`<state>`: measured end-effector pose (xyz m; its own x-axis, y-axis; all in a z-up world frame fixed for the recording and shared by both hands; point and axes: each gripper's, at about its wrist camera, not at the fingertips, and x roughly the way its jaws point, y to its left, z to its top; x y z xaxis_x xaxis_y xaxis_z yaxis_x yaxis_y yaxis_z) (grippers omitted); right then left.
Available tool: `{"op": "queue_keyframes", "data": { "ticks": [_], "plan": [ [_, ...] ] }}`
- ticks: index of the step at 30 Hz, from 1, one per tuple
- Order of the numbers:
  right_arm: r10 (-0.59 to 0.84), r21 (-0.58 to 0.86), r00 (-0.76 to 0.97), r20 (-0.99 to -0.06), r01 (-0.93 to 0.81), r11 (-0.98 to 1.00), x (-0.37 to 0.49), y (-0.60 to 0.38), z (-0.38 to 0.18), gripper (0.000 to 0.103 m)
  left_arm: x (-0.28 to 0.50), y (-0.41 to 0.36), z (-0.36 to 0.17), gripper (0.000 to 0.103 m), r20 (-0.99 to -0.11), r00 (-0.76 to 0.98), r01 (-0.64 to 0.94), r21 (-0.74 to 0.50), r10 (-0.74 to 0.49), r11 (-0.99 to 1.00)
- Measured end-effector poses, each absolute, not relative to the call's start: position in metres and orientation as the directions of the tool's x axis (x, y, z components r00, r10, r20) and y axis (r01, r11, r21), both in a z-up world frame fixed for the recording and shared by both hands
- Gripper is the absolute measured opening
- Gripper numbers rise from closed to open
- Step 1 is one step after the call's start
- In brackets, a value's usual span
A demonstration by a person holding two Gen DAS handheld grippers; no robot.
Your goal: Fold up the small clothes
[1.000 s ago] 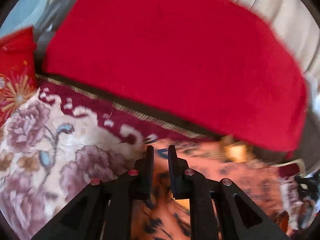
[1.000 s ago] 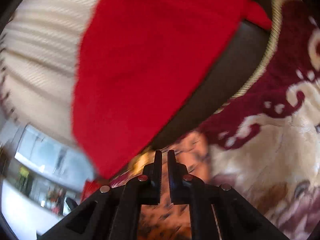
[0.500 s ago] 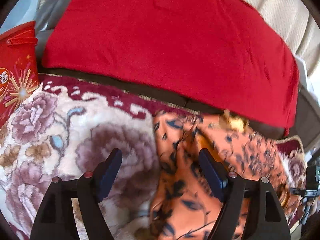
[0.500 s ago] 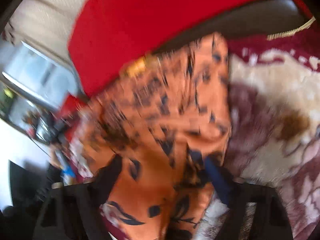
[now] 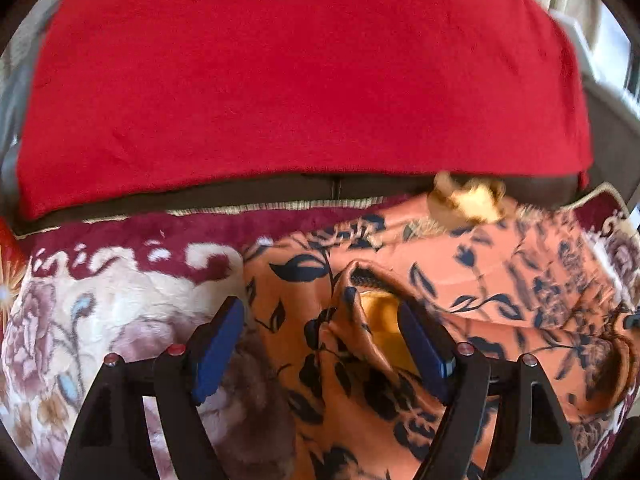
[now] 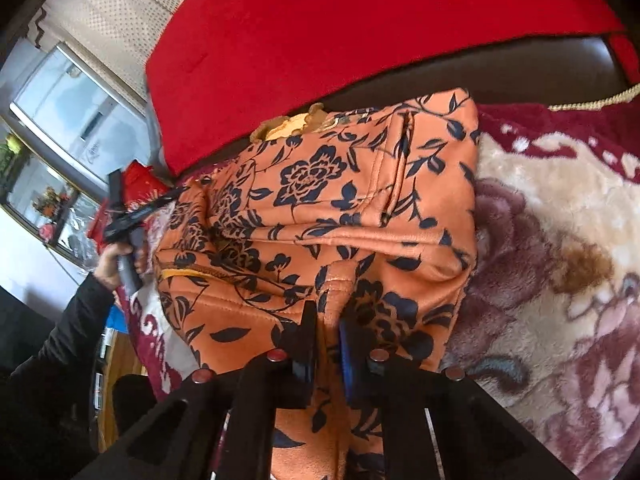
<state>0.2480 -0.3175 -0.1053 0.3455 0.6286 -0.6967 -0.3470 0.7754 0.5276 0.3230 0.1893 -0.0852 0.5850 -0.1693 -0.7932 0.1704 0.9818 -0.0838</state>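
Observation:
An orange garment with a dark blue flower print (image 5: 460, 280) lies folded over on a plush floral blanket (image 5: 100, 312). It also shows in the right wrist view (image 6: 320, 200). My left gripper (image 5: 320, 320) is open, its jaws wide apart over a raised fold at the garment's left edge, with a yellow lining showing between them. My right gripper (image 6: 326, 322) is shut on a pinched ridge of the orange garment near its front edge.
A red cloth (image 5: 300, 72) covers the dark sofa back (image 5: 280, 190) behind the blanket. A person's hand with the other gripper (image 6: 124, 232) shows at the left of the right wrist view, by a window (image 6: 72, 108).
Both grippers were shut on the garment a second ago, then opened and let it drop onto the blanket. The right gripper has now shut on a fold; the left stays open and lower.

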Motion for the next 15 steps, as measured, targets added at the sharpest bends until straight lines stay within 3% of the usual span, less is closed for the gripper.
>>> {"op": "queue_keyframes", "data": {
  "ticks": [5,7,10,15],
  "plan": [
    [0.666,0.583,0.319,-0.675,-0.323,0.746,0.253,-0.32,-0.119,0.015,0.338,0.19,-0.088,0.077,-0.79,0.556,0.122,-0.228,-0.257,0.966],
    [0.677,0.603,0.312,-0.667,-0.309,0.736,0.257,-0.32,-0.123,0.015,0.346,0.188,-0.099,0.007,-0.833,0.488,0.106,-0.239,-0.26,0.965],
    [0.646,0.559,0.304,-0.7,-0.33,0.761,0.253,-0.311,-0.121,0.007,0.34,0.193,-0.095,0.005,-0.813,0.529,0.061,-0.246,-0.241,0.967],
    [0.643,0.498,0.467,-0.607,-0.407,0.766,0.23,-0.32,-0.054,0.006,0.285,0.216,-0.03,0.005,-0.677,0.702,0.049,-0.266,-0.223,0.963]
  ]
}}
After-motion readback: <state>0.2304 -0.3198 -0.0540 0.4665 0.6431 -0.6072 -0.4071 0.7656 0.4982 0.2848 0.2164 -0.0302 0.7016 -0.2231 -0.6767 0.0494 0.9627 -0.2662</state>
